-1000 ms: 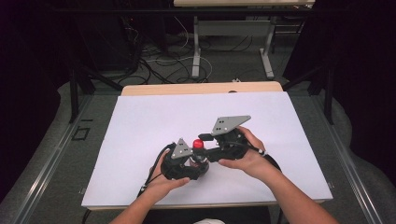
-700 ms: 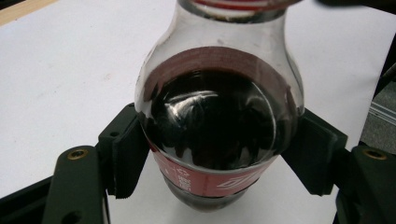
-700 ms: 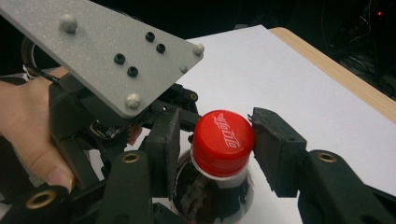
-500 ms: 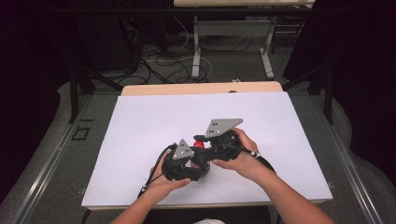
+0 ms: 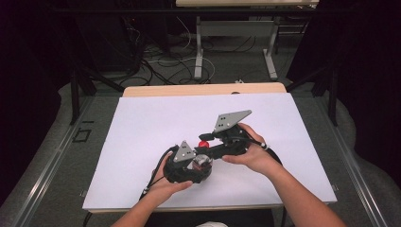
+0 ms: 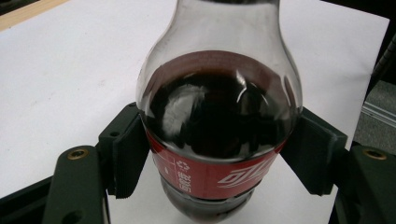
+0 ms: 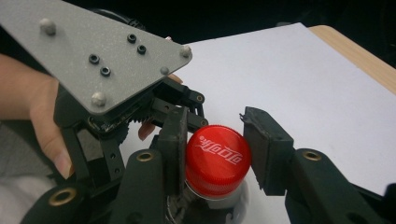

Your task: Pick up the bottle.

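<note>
Right gripper (image 7: 215, 140): its jaws have just been opening. They sit on both sides of the red cap (image 7: 217, 157). One jaw is right against the cap and the other has a small gap beside it.
Right hand (image 5: 253, 153): it has shifted a little on the table since a second ago, and the grey plate (image 5: 231, 119) on top leans a new way.
</note>
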A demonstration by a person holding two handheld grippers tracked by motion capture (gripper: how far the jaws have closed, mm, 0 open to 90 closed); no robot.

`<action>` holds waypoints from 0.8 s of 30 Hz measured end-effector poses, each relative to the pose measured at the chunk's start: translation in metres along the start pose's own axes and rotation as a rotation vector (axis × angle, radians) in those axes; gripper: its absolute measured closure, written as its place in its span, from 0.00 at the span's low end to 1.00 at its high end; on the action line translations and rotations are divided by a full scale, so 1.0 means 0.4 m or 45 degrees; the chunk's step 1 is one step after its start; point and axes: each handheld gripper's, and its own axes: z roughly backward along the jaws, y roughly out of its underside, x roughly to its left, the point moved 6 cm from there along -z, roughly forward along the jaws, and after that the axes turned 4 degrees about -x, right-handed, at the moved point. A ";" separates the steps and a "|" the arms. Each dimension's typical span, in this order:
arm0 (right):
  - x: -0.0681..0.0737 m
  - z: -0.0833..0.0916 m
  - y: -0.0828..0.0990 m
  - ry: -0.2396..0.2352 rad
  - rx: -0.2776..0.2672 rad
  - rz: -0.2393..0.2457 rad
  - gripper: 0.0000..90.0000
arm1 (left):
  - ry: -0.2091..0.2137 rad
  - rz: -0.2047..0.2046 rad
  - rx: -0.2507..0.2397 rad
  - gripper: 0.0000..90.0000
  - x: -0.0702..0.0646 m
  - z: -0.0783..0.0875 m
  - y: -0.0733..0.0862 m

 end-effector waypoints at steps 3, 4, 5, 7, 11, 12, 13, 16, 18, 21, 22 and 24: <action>0.009 0.004 -0.003 0.045 -0.021 0.004 0.52 | -0.012 0.003 0.010 0.33 0.008 0.003 0.001; 0.014 0.007 -0.002 0.108 -0.018 0.022 0.52 | -0.013 -0.002 0.010 0.33 0.011 0.004 0.000; 0.017 0.007 0.000 0.126 -0.010 0.024 0.52 | -0.026 0.008 -0.005 0.33 0.012 0.003 -0.001; 0.025 0.004 0.005 0.164 -0.003 -0.007 0.52 | -0.033 0.012 -0.003 0.33 0.015 0.004 -0.001; 0.034 -0.004 0.010 0.198 0.017 -0.006 0.53 | -0.022 0.012 0.010 0.34 0.014 0.006 -0.001; 0.035 -0.011 0.009 0.217 0.014 0.008 0.54 | -0.034 0.013 0.002 0.34 0.011 0.004 -0.001; 0.035 -0.014 0.009 0.229 0.015 0.002 0.55 | -0.036 0.011 0.003 0.34 0.011 0.004 -0.001; 0.032 -0.022 0.006 0.241 0.003 -0.018 0.57 | -0.034 0.016 0.001 0.34 0.010 0.003 -0.001; 0.034 -0.025 0.005 0.238 0.003 -0.041 0.57 | -0.036 0.015 0.005 0.34 0.011 0.003 0.000; 0.029 -0.033 0.000 0.226 -0.006 -0.001 0.59 | -0.017 0.014 0.006 0.34 0.009 0.005 -0.002; 0.029 -0.033 -0.001 0.218 0.004 0.005 0.61 | -0.013 0.011 0.008 0.34 0.008 0.006 -0.001; 0.023 -0.034 -0.003 0.202 0.006 0.015 0.67 | -0.023 0.002 0.005 0.34 0.007 0.005 -0.001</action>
